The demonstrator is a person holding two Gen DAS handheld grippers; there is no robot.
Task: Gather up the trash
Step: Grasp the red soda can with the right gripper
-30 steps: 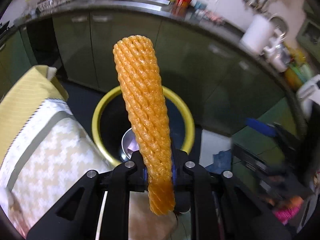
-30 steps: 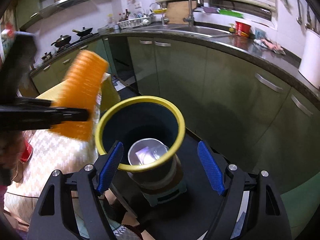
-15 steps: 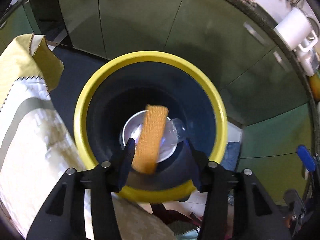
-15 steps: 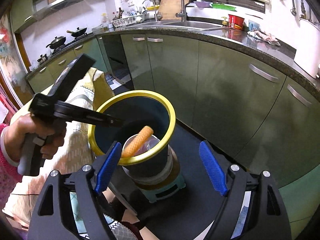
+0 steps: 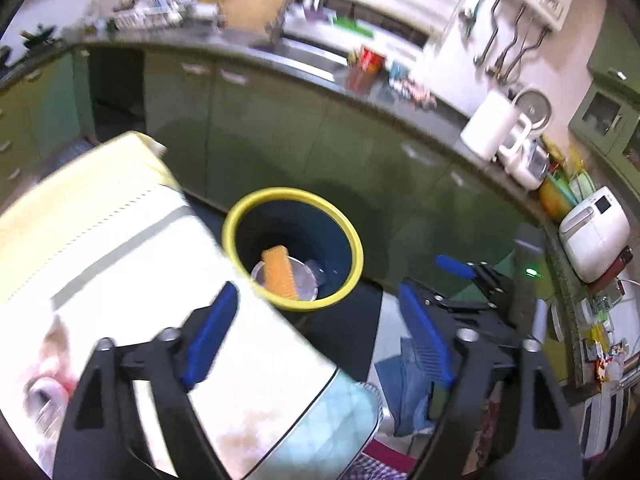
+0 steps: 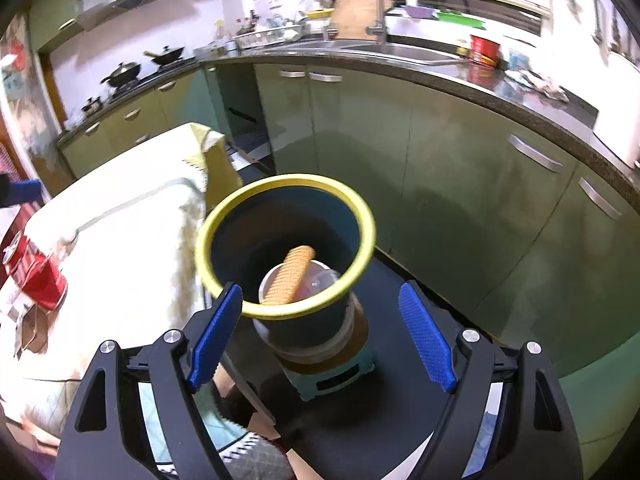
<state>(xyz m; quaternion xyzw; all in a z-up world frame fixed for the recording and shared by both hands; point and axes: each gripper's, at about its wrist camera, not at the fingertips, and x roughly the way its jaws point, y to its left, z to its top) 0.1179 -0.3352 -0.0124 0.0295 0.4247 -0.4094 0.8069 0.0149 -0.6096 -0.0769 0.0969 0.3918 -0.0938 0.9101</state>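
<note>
The orange foam-net sleeve (image 6: pixel 289 276) lies inside the dark blue bin with the yellow rim (image 6: pixel 362 216), leaning across a clear plastic cup (image 6: pixel 316 280) at the bottom, so this piece of trash counts as delivered; the left gripper (image 5: pixel 320 340) hangs above the near right corner of the cloth-covered table (image 5: pixel 120 264) with its blue-padded jaws spread wide and nothing between them; the right gripper (image 6: pixel 320 340) is likewise spread and empty, poised over the bin's near rim. The step in hand looks to be the move on to the next item; to do it well, each gripper should clear the yellow rim before swinging sideways, since the bin stands on a small teal stool (image 6: pixel 340 368) off the table's right edge and seems easy to tip; jaws are best left wide so they arrive ready. A red tin can (image 6: pixel 36 276) stands near the table's left edge in the right wrist view, with some paper scraps (image 6: pixel 28 320) just beside it; these seem the likely next targets; the can is rigid and round, so a grip square across its middle should hold better than one near the rim.
</note>
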